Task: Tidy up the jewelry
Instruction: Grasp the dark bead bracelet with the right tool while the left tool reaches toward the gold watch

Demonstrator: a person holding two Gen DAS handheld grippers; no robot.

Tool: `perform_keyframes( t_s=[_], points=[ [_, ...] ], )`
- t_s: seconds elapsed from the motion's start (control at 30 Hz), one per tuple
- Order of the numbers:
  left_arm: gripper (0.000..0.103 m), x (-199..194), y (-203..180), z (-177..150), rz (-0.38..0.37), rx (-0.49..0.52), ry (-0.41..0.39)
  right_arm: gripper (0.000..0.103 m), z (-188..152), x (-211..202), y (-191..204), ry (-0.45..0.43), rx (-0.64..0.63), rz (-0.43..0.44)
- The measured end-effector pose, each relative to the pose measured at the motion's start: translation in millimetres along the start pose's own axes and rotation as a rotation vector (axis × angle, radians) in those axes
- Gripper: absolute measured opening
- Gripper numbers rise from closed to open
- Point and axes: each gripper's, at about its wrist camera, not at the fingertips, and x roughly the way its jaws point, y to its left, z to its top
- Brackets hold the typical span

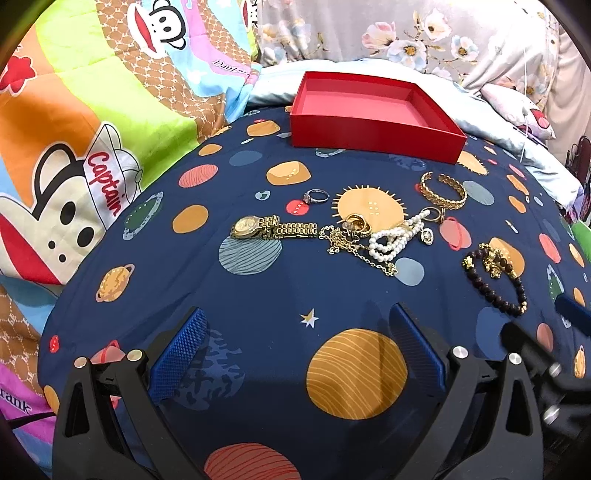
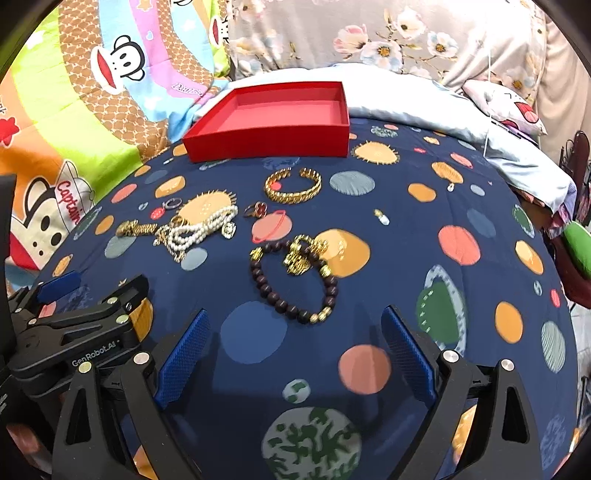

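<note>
An empty red box [image 1: 373, 127] [image 2: 269, 122] stands at the far side of the navy planet-print cover. In front of it lie a gold watch [image 1: 269, 227], a silver ring [image 1: 316, 195], a gold chain [image 1: 351, 243], a pearl strand [image 1: 393, 236] [image 2: 201, 229], a gold cuff bracelet [image 1: 443, 192] [image 2: 293, 186] and a dark bead bracelet [image 1: 495, 280] [image 2: 295, 277]. My left gripper [image 1: 297, 321] is open and empty, short of the watch and chain. My right gripper [image 2: 295, 325] is open and empty, just short of the bead bracelet. The left gripper [image 2: 85, 288] also shows in the right wrist view.
A cartoon-monkey quilt [image 1: 92, 110] rises at the left. A pale blue pillow [image 2: 461, 122] and floral fabric [image 2: 369, 33] lie behind the box. A red-stone ring [image 2: 258, 210] and a small charm [image 2: 382, 218] lie on the cover. A green object [image 2: 578, 247] sits at the right edge.
</note>
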Motion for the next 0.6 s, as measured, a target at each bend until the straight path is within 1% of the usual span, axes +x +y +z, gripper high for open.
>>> perform_keyframes(
  t_s=[0.03, 0.1, 0.23, 0.3, 0.37, 0.43, 0.47, 0.5, 0.53, 0.6],
  points=[
    [0.097, 0.1, 1.3, 0.9, -0.001, 0.002, 0.004, 0.087, 3.2, 1.0, -3.6, 0.004, 0.001, -0.002],
    [0.097, -0.2, 5.6, 4.2, 0.004, -0.003, 0.004, 0.078, 9.2, 5.3, -10.1, 0.016, 0.008, -0.013],
    [0.097, -3.2, 16.4, 15.6, 0.011, -0.027, -0.018, 0.066, 20.7, 18.5, -24.2, 0.045, 0.040, -0.016],
    [0.097, -2.6, 20.3, 20.3, 0.006, -0.036, -0.020, 0.056, 25.3, 24.3, -28.2, 0.058, 0.051, -0.016],
    [0.097, 0.6, 24.2, 24.6, 0.004, -0.045, -0.011, 0.048, 28.6, 29.8, -27.8, 0.072, 0.043, -0.019],
    [0.097, 4.5, 27.9, 27.5, 0.012, -0.056, -0.001, 0.042, 30.0, 35.4, -25.9, 0.087, 0.029, -0.025],
    [0.097, 6.3, 29.8, 28.9, 0.010, -0.061, 0.002, 0.035, 30.0, 37.1, -25.7, 0.091, 0.027, -0.023],
    [0.097, 8.1, 30.7, 30.2, 0.012, -0.060, 0.008, 0.032, 30.0, 39.2, -25.3, 0.096, 0.025, -0.026],
    [0.097, 10.2, 31.5, 31.6, 0.012, -0.057, 0.017, 0.030, 30.0, 39.1, -24.7, 0.088, 0.020, -0.031],
    [0.097, 13.4, 33.8, 32.9, 0.009, -0.056, 0.029, 0.020, 29.7, 39.5, -23.6, 0.085, 0.013, -0.029]
  ],
)
